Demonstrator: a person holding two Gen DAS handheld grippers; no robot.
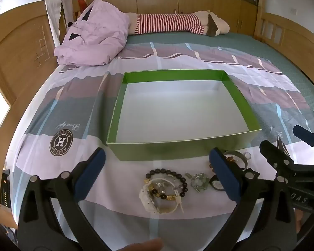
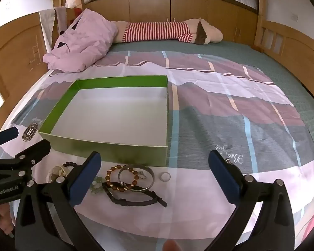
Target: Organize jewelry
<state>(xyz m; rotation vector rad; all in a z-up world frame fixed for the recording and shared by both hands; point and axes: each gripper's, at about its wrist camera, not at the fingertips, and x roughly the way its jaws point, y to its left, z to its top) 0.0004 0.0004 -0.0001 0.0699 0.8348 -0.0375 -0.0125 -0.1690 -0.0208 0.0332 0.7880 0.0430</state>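
Observation:
An empty green box (image 1: 178,148) with a white floor stands on the bed; it also shows in the right wrist view (image 2: 115,148). Jewelry lies on the sheet in front of it. In the left wrist view: a dark bead bracelet (image 1: 179,176), a white bangle (image 1: 155,208), a green stone piece (image 1: 200,183). In the right wrist view: an amber bead bracelet (image 2: 113,173), a silver bangle (image 2: 148,170), a black watch (image 2: 136,199), a small ring (image 2: 165,176). My left gripper (image 1: 163,177) is open above the dark bracelet. My right gripper (image 2: 155,177) is open above the bangle and ring.
A pink duvet (image 1: 94,35) is heaped at the far left and a striped plush toy (image 1: 173,24) lies along the far edge. Wooden bed rails (image 1: 18,48) stand on both sides. The patterned sheet (image 2: 240,108) stretches right of the box.

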